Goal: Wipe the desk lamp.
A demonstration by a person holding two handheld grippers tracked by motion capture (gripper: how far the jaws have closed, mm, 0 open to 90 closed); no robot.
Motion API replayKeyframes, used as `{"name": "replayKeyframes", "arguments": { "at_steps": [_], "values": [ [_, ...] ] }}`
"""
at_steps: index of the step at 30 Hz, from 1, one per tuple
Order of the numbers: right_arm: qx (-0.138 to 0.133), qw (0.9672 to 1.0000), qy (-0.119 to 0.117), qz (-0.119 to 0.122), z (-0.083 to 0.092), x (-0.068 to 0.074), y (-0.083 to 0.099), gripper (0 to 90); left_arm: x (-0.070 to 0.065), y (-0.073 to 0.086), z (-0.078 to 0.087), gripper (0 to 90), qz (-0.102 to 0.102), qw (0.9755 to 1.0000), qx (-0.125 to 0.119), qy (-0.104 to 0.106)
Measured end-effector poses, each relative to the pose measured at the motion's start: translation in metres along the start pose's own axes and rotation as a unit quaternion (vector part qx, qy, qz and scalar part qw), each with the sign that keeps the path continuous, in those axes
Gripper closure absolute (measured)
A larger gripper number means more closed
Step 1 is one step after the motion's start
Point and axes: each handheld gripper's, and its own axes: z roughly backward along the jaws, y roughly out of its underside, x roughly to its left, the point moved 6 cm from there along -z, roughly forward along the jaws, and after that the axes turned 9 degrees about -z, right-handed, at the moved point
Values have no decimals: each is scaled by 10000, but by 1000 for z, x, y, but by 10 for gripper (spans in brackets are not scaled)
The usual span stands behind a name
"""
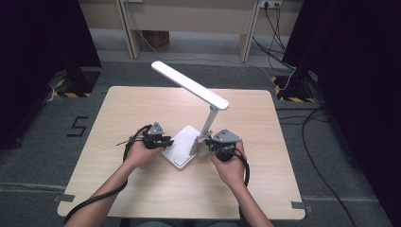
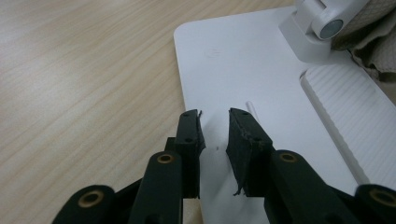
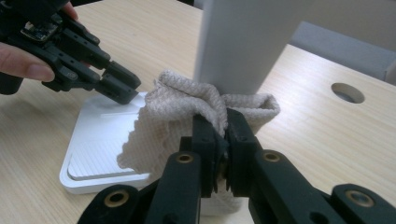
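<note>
A white desk lamp stands mid-table, with a flat base (image 1: 181, 153), a post (image 3: 243, 42) and a long head (image 1: 189, 85). My right gripper (image 3: 222, 121) is shut on a bunched beige cloth (image 3: 173, 107) and holds it against the foot of the post, over the base (image 3: 98, 140). From the left, my left gripper (image 2: 215, 114) reaches onto the base (image 2: 243, 60), tips down on the smooth white surface. Its jaws stand a narrow gap apart with nothing between them. The left gripper (image 3: 119, 88) is a short way from the cloth.
The light wooden table (image 1: 142, 104) has bare room all around the lamp. A round hole (image 3: 348, 92) in the tabletop lies to the right of the post. Cables run over the grey floor (image 1: 331, 156) to the table's right.
</note>
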Motion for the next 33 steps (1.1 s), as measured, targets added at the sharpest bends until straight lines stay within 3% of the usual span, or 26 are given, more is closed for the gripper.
{"name": "replayKeyframes", "arguments": {
  "at_steps": [8, 25, 33],
  "values": [
    [129, 9999, -28, 18, -11, 2, 8, 847, 0, 0, 0, 733, 31, 10000, -13, 0],
    [389, 9989, -96, -247, -36, 4, 31, 846, 0, 1, 0, 737, 66, 10000, -39, -2],
    [565, 9980, -169, -247, -38, 4, 36, 845, 0, 1, 0, 737, 87, 10000, -41, -1]
  ]
}}
